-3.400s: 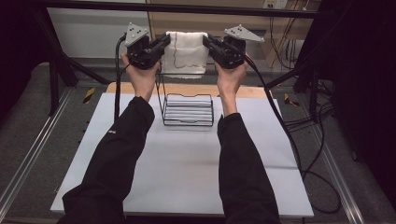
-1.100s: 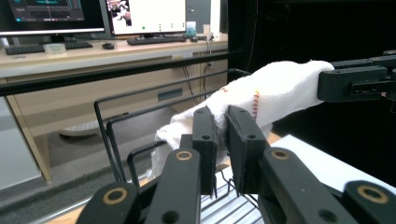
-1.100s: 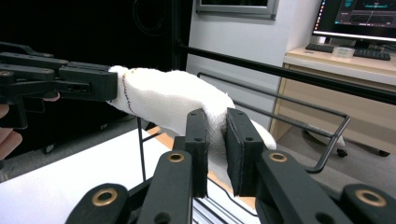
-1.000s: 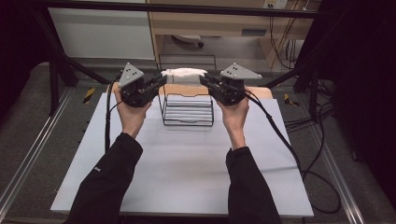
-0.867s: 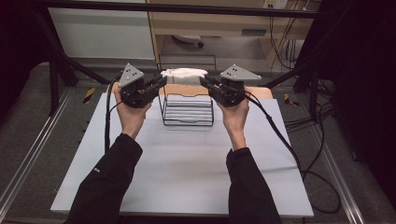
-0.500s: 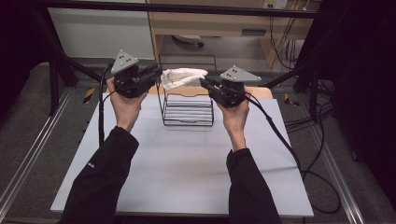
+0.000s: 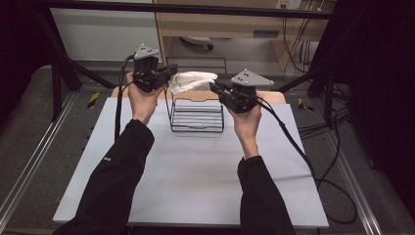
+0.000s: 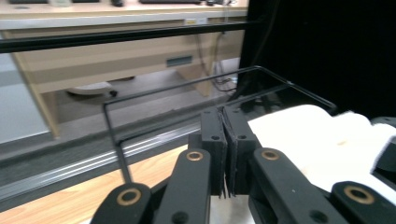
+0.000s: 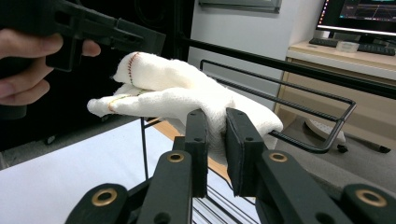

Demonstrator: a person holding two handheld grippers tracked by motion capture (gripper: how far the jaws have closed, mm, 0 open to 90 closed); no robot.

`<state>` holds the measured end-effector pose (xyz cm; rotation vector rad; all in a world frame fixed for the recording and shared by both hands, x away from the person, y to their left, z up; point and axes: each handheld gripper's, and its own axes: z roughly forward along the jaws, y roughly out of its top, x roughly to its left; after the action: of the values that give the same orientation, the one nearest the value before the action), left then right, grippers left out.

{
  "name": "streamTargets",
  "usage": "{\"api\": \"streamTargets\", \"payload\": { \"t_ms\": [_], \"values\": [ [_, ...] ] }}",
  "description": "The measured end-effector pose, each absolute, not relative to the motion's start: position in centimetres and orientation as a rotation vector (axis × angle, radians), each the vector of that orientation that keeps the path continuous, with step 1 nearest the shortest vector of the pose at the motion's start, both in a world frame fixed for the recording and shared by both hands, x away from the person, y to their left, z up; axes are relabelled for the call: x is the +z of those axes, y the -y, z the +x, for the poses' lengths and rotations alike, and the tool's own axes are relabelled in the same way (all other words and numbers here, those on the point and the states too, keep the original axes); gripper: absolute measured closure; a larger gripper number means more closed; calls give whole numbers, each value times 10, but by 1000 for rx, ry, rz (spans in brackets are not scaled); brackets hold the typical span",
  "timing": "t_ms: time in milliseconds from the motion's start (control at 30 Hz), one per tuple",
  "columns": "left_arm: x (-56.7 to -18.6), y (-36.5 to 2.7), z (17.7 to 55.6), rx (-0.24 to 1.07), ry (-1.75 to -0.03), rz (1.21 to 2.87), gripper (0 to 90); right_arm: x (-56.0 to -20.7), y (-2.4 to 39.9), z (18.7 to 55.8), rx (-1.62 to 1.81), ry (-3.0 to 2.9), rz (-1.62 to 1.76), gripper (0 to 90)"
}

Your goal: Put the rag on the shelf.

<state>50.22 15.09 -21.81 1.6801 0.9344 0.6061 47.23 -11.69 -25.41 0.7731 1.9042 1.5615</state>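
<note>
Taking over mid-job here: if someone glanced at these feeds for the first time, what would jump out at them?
First the white cloth, bunched in the air over the black wire rack at the far middle of the white table. The right gripper is shut on one end of it. The left gripper, raised at the cloth's other end, has just been closing; its jaws meet with nothing between them and the cloth lies beside them.

Near edge of bench [image 7: 195, 186] cut off at bottom of high view, both sleeves likewise. Lower part of white cloth [image 9: 187, 93] hidden behind right gripper [image 9: 215, 135] jaws. Wire rack [image 7: 196, 116] base partly hidden behind cloth overhead. Monitor [image 9: 359, 14] cropped at top right, blurred.
</note>
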Motion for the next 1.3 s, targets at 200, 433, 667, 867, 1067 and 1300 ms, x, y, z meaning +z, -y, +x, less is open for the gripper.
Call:
{"api": "streamTargets", "payload": {
  "t_ms": [200,433,667,867,1067,1300],
  "values": [
    [-230,-152,495,579,-913,1703,882,-256,116,471,1550,-1914,769,787],
    [-236,-154,492,575,-903,1705,882,-258,117,471,1551,-1923,779,760],
    [-238,-152,492,585,-905,1714,883,-256,119,468,1565,-1933,770,682],
    [-239,-151,493,589,-904,1713,888,-254,121,467,1578,-1932,773,590],
    [-241,-150,493,588,-902,1725,893,-252,121,464,1635,-1912,772,542],
    [-245,-149,494,581,-897,1729,893,-257,116,471,1610,-1962,801,747]
  ]
}}
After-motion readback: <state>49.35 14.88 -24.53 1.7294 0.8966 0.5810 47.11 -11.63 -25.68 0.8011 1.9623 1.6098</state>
